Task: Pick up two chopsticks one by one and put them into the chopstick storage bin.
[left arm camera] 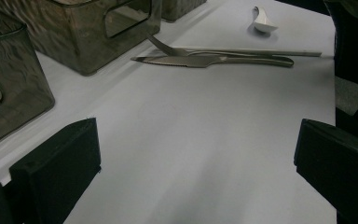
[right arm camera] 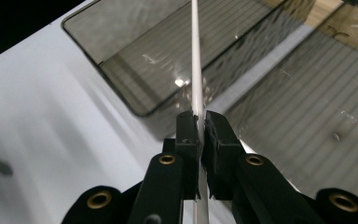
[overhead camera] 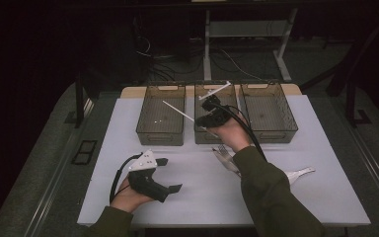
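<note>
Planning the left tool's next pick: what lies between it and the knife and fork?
Bare white table, seen in the left gripper view: nothing lies between the open left tool and the knife beside the fork.

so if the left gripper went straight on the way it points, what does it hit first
Probably the knife lying beside the fork; the white mat ahead of the open left gripper looks free until then, though depth is uncertain.
</note>
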The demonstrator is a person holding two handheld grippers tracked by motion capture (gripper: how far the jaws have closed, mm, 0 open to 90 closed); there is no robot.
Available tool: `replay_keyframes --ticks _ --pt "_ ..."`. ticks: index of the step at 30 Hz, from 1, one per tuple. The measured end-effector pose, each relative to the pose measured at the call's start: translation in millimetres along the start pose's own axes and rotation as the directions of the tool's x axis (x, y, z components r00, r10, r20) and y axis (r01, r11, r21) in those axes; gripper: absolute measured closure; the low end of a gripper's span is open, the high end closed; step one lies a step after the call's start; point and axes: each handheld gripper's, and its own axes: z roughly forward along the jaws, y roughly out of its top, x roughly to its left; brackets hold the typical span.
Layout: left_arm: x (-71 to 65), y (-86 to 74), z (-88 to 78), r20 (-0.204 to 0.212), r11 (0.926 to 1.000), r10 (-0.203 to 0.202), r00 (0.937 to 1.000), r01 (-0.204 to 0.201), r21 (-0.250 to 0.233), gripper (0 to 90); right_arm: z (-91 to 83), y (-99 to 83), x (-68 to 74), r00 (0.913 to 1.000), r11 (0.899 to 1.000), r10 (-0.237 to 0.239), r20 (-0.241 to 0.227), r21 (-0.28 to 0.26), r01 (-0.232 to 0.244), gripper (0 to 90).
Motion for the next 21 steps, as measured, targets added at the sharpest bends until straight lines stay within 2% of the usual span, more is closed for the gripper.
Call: replay_keyframes --ticks 2,8,21 --pt "0.1 0.1 0.0 0.002 1.0000 0.002 1.0000 -0.002 0.000 0.0 10.7 11.1 4.1 1.0000 1.000 -0.002 0.006 0.017 0.001 84.3" --pt "-0.4 0.4 0.2 0.007 1.0000 -0.004 1.0000 0.004 -0.008 0.0 30.2 29.2 10.3 0.9997 0.998 0.012 0.022 0.054 -0.013 84.2" --pt "-3.4 1.8 1.4 0.022 0.9999 0.007 0.9997 -0.007 -0.008 0.0 64.1 53.3 16.9 0.9987 0.994 0.026 0.044 0.101 -0.031 84.2"
